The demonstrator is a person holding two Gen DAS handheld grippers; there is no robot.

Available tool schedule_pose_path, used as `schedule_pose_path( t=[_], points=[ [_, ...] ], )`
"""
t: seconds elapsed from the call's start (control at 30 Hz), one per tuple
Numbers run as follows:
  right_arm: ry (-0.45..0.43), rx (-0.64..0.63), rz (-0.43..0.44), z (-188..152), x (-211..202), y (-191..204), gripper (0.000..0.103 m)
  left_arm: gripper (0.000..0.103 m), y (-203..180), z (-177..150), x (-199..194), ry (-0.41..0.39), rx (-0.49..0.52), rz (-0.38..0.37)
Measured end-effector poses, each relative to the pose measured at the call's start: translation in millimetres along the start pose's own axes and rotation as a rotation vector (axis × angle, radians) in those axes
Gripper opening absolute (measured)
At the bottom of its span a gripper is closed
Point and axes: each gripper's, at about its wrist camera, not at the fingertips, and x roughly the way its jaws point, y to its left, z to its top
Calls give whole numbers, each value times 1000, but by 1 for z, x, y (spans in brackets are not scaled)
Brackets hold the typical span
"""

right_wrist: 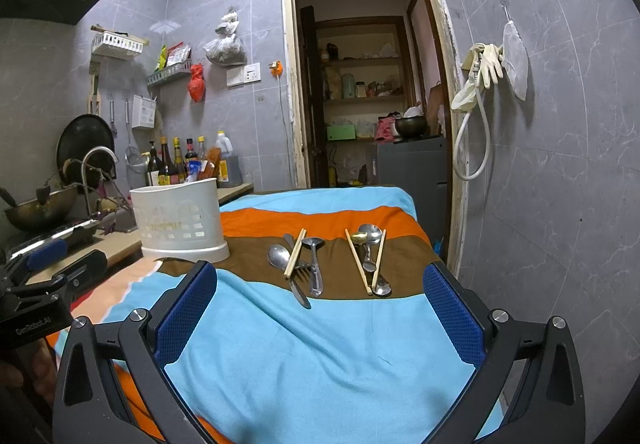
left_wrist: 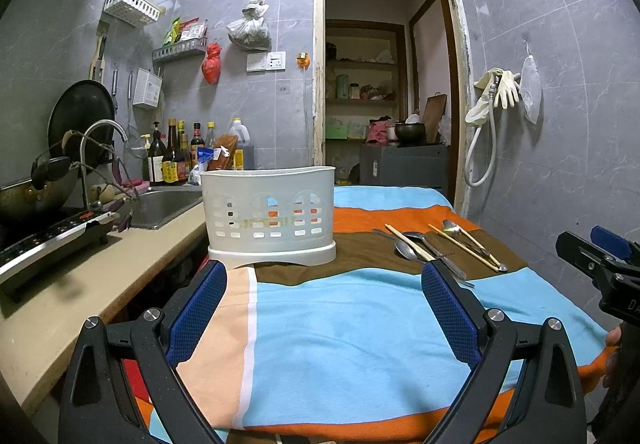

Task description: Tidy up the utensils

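The left gripper (left_wrist: pixel 323 284) is being held wide open above the striped cloth (left_wrist: pixel 344 324), facing the white caddy (left_wrist: pixel 269 218); spoons (left_wrist: pixel 408 248) and chopsticks (left_wrist: pixel 460 246) are lying right of it.

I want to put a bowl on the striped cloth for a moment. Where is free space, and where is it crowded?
Free: the blue stripe in front, between the open right gripper and the utensils; also the orange stripe behind them. Crowded: the brown stripe, with two utensil piles of spoons and chopsticks, and the white basket at its left end.
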Motion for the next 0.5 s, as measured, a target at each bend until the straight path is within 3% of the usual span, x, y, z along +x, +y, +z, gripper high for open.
schedule_pose_path(
  t=[0.5],
  points=[
    [2,1,1,-1,1,0,103,96,0,0,1,2,0,1]
  ],
)
